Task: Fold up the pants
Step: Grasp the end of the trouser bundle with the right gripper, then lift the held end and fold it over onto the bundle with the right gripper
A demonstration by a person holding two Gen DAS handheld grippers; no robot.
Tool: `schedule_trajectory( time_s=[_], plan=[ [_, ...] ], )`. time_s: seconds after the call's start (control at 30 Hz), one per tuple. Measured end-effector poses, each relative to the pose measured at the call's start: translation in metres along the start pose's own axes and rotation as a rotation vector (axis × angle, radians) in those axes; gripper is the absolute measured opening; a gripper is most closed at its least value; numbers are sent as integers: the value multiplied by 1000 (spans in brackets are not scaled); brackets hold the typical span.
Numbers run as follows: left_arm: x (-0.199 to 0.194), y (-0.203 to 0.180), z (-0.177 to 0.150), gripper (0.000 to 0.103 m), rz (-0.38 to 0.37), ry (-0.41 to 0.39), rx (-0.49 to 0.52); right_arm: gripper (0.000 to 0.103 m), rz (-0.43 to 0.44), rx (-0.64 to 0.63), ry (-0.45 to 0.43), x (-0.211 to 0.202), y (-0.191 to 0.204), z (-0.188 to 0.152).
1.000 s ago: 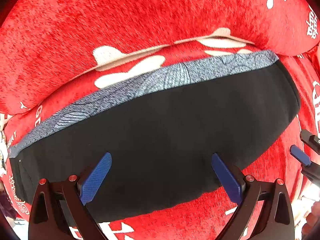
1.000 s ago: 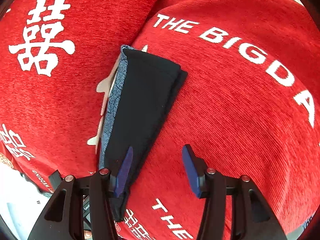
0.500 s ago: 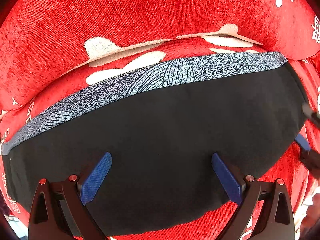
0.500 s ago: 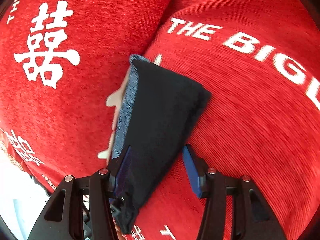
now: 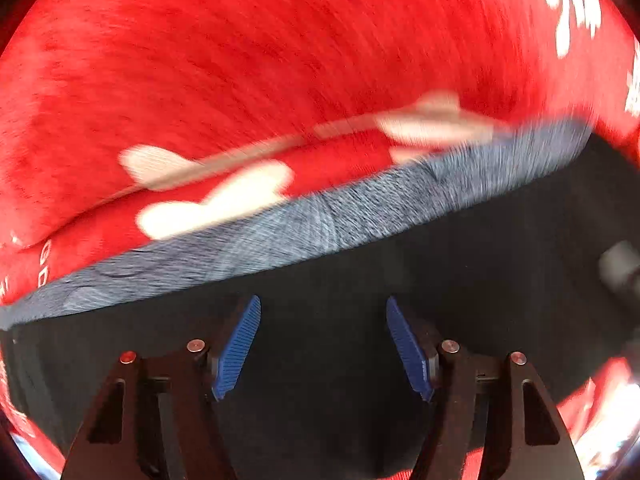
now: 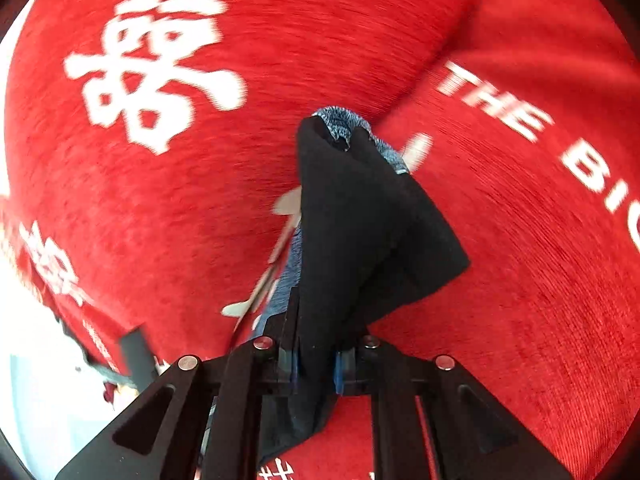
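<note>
My right gripper (image 6: pixel 316 364) just clamped the pants (image 6: pixel 360 232) edge, lifting it; left gripper (image 5: pixel 322 346) narrowed but still spread above them. Fold starting.

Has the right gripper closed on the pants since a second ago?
Yes. The right gripper was open beside the pants; now it is shut on their end, lifting it off the red cover.

The left gripper (image 5: pixel 323 346) is held with its two blue fingers (image 5: pixel 238 346) apart, a clear gap between them and dark cloth beneath. The right gripper (image 6: pixel 316 364) has its fingers pressed together, pinching a fold of the pants (image 6: pixel 360 216) between them.
</note>
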State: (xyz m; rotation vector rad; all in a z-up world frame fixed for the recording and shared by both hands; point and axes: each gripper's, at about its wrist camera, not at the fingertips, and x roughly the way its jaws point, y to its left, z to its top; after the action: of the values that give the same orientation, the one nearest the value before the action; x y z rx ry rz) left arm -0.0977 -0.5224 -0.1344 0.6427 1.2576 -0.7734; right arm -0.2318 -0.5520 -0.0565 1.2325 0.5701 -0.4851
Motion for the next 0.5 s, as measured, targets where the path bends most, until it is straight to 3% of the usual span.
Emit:
schedule_trajectory(
  time_s=[0.1, 0.27, 0.5],
  plan=[
    [-2, -8, -4, 68, 33, -48, 35, 13, -28, -99, 21, 5, 27, -5],
    [-17, 28, 2, 68, -87, -30, -31, 13, -112, -274, 10, 9, 75, -15],
    [-56, 119, -22, 68, -14, -106, -95, 13, -242, -591, 27, 28, 162, -60]
  ],
)
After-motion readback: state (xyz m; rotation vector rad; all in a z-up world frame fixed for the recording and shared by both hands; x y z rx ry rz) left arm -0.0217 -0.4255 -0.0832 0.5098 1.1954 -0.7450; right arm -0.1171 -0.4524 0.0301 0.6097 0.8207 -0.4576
